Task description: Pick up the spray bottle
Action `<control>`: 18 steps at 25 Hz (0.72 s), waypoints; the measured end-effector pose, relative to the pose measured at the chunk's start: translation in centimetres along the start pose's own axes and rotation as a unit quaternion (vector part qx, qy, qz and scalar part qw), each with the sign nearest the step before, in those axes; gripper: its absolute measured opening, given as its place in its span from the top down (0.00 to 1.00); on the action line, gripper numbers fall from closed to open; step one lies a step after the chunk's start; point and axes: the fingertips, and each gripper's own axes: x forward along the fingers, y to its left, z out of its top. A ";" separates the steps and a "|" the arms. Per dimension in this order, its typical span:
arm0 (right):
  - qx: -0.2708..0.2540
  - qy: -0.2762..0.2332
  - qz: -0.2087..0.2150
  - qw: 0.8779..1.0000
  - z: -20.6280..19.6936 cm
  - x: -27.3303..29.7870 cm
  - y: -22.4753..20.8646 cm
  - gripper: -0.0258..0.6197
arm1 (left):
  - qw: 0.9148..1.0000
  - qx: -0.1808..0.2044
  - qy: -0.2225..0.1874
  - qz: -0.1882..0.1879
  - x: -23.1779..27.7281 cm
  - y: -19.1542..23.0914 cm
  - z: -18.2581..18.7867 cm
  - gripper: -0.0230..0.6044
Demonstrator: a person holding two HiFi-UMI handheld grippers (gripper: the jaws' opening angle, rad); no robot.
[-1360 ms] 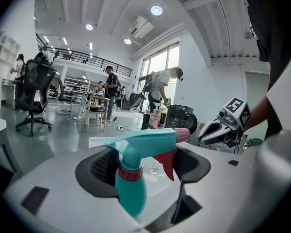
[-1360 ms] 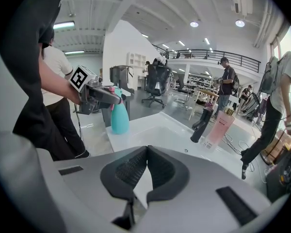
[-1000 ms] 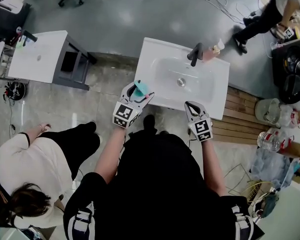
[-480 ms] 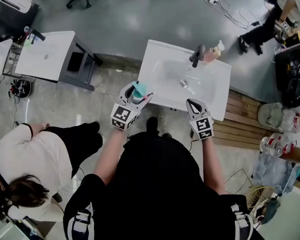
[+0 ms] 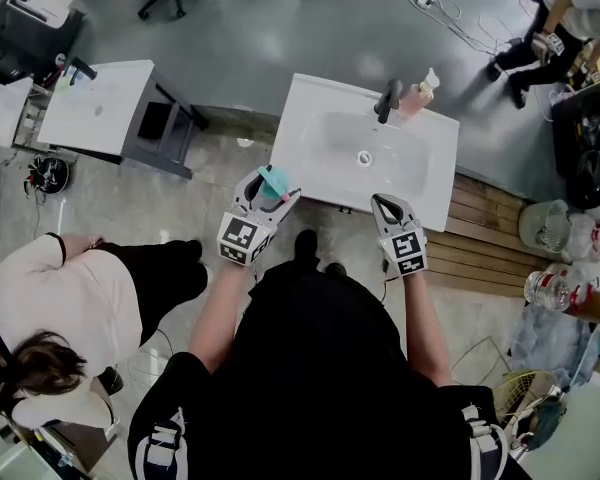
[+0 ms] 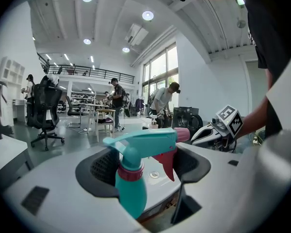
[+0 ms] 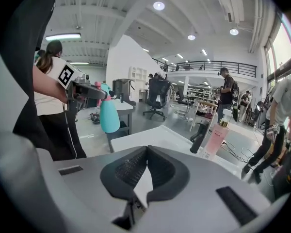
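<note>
The spray bottle (image 5: pixel 276 181) is teal with a pink collar, trigger and nozzle. My left gripper (image 5: pixel 269 177) is shut on its neck and holds it upright in the air, over the front left corner of the white sink (image 5: pixel 310 108). In the left gripper view the bottle (image 6: pixel 131 188) hangs between the dark pads (image 6: pixel 105 168), nozzle pointing right. My right gripper (image 5: pixel 384 205) hovers at the sink's front edge, shut and empty. The right gripper view shows its own jaws (image 7: pixel 146 151) touching, with the bottle (image 7: pixel 108 113) far off to the left.
A black faucet (image 5: pixel 388 100) and a pink soap bottle (image 5: pixel 421 92) stand at the sink's back edge. A person (image 5: pixel 65 313) crouches at lower left. A small white table (image 5: pixel 95 108) is at left, wooden slats (image 5: pixel 485 240) at right.
Both grippers have risen a little and drawn back from the sink. The bottle has gone up with the left gripper.
</note>
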 end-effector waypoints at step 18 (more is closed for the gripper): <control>0.010 -0.015 0.017 1.000 -4.4 -7.7 -0.6 0.94 | 1.000 0.012 0.011 0.027 -2.3 -9.2 0.2 0.42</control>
